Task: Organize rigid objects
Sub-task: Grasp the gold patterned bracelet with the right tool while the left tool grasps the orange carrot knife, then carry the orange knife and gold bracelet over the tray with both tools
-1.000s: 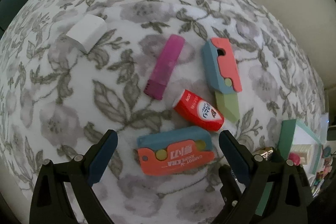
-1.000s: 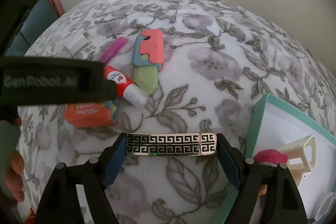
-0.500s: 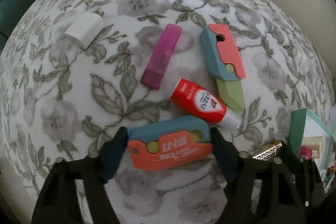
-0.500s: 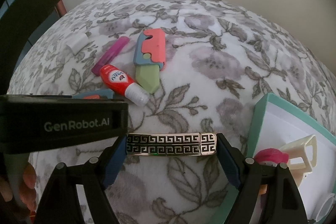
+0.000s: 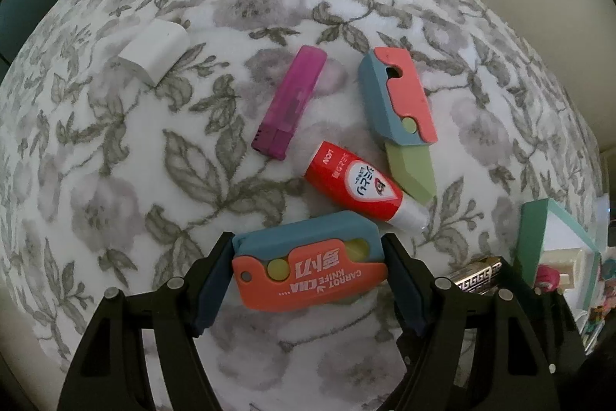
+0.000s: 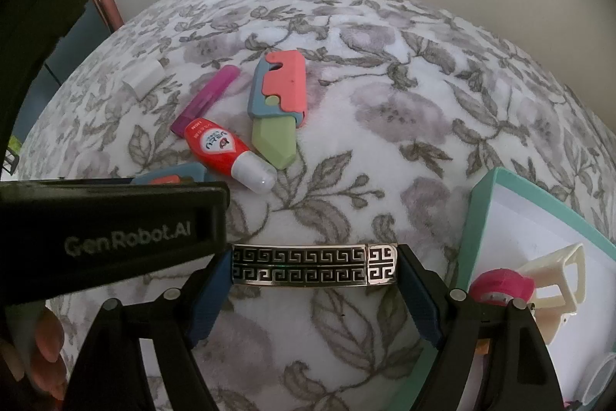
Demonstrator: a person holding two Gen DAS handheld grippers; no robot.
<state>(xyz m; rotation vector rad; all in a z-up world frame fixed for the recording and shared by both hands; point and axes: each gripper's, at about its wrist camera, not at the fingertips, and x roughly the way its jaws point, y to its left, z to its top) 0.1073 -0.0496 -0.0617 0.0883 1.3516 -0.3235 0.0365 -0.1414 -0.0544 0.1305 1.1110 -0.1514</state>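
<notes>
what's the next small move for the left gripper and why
Probably lift it straight up: the left gripper already has its fingers pressed on both ends of the closed carrot knife, and the teal box sits to its right.

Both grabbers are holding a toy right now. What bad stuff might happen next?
1. The left gripper pinches the closed carrot knife toy only by its short ends, so it might twist or slip when lifted.
2. The glue bottle lies right beside that toy and may get bumped and roll.
3. The right gripper holds the patterned metal bar by its tips; the two grippers are close and might knock together on the way to the teal box.
</notes>
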